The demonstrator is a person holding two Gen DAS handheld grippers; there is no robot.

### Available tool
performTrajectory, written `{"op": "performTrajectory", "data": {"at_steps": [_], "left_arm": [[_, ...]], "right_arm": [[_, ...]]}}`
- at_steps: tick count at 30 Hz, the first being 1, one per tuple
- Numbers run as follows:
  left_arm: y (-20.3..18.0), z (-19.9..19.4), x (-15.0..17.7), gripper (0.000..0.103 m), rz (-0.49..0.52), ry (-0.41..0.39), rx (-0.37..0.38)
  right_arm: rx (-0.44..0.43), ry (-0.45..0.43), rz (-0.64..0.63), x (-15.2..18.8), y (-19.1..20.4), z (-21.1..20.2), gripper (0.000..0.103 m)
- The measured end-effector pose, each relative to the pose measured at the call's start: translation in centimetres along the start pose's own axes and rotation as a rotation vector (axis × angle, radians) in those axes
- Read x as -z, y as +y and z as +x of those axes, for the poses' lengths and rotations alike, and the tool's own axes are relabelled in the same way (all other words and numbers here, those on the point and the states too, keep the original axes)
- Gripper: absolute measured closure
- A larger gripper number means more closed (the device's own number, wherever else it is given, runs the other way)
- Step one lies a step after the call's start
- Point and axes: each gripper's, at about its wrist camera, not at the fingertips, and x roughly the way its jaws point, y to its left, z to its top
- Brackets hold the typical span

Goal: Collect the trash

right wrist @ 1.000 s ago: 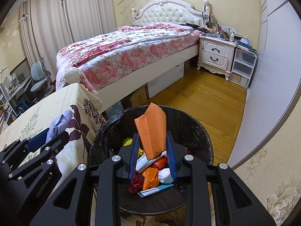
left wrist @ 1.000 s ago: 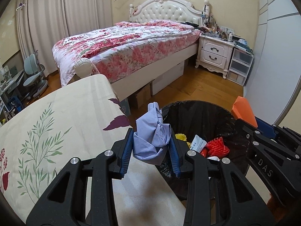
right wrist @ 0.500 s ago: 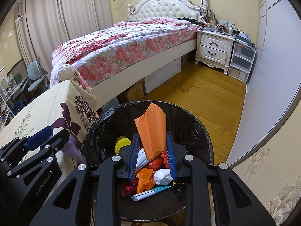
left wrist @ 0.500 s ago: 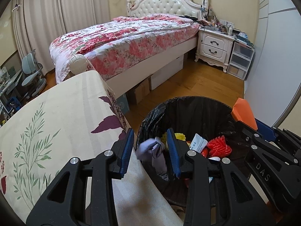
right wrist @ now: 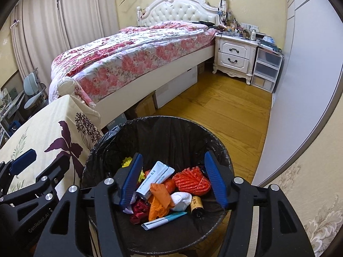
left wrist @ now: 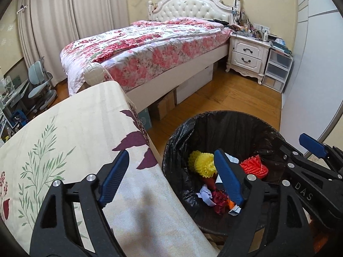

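A round bin with a black liner [left wrist: 233,128] [right wrist: 171,132] stands beside the cloth-covered table. My left gripper [left wrist: 171,177] is open and empty, straddling the table edge and the bin's left rim. My right gripper [right wrist: 172,180] is open and empty above the bin. Inside lie crumpled pale-blue paper [left wrist: 205,196], orange paper [right wrist: 159,201], a red mesh wad [right wrist: 191,181], a yellow ball [left wrist: 203,163], a white tube [right wrist: 154,176], a white wad [right wrist: 181,198] and a small bottle [right wrist: 196,205].
The table with a floral cloth [left wrist: 64,141] lies left of the bin. A bed [left wrist: 150,49] stands beyond, with a white nightstand [left wrist: 246,53] and plastic drawers [left wrist: 276,70] at the back right. A wardrobe door [right wrist: 300,75] runs along the right. Wooden floor [right wrist: 225,111] lies between.
Both grippers opened. The blue paper dropped from my left gripper and the orange paper from my right; both now lie in the bin.
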Motion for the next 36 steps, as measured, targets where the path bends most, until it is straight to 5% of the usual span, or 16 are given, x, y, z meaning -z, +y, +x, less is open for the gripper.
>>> {"op": "performTrajectory", "data": {"at_steps": [16,36], "left_arm": [[2.6,-3.3,1.9,0.014,-0.049,-0.019,-0.045],[6.6,-10.5,5.8,0.014,-0.118,-0.086,-0.089]], "right_arm": [[0.032,-0.057,-0.021,1.6,1.3,-3.6,0.022],[-0.002,-0.110,-0.089,4.6,4.2,-9.4,0.021]]}}
